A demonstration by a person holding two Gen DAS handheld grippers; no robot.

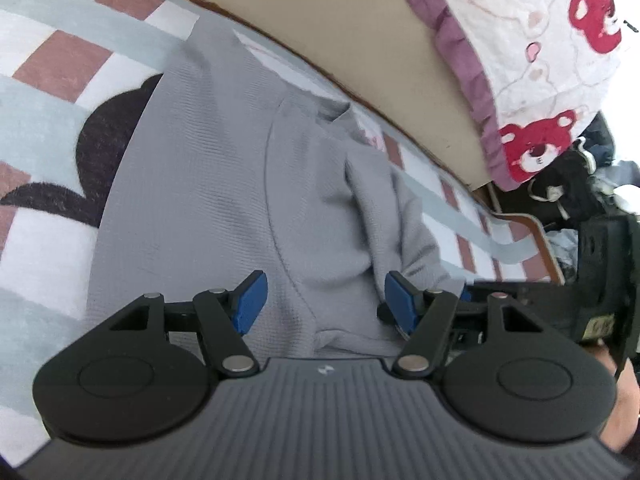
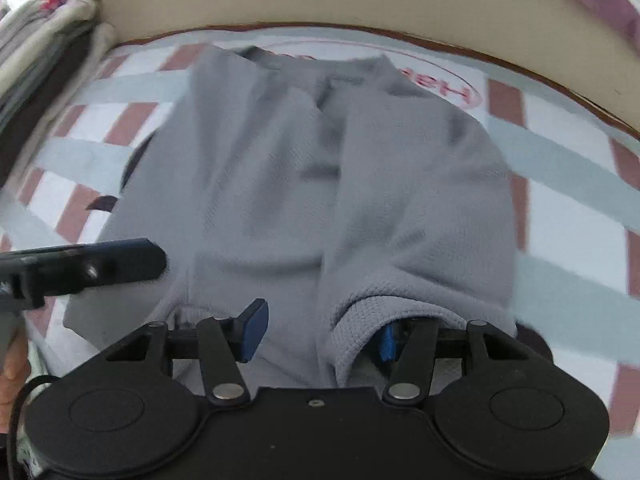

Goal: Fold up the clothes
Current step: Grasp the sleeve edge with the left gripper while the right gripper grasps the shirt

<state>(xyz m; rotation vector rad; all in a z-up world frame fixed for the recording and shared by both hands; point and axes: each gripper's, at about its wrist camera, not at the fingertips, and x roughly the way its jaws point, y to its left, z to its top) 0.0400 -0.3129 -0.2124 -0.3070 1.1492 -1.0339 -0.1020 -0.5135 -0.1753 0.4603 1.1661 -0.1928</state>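
Checked bedding (image 1: 60,56) in pink, white and pale blue covers the mattress, with a beige headboard (image 1: 360,36) behind and a bear-print pillow (image 1: 560,60) leaning on it. Spread on the bedding lies a grey sweater (image 1: 224,184), its sleeves folded in. Over its near hem the left gripper (image 1: 320,304) stands with jaws apart, nothing pinched. Beside it the right gripper (image 2: 316,332) is opening, a cuff (image 2: 384,312) draped over its right finger.
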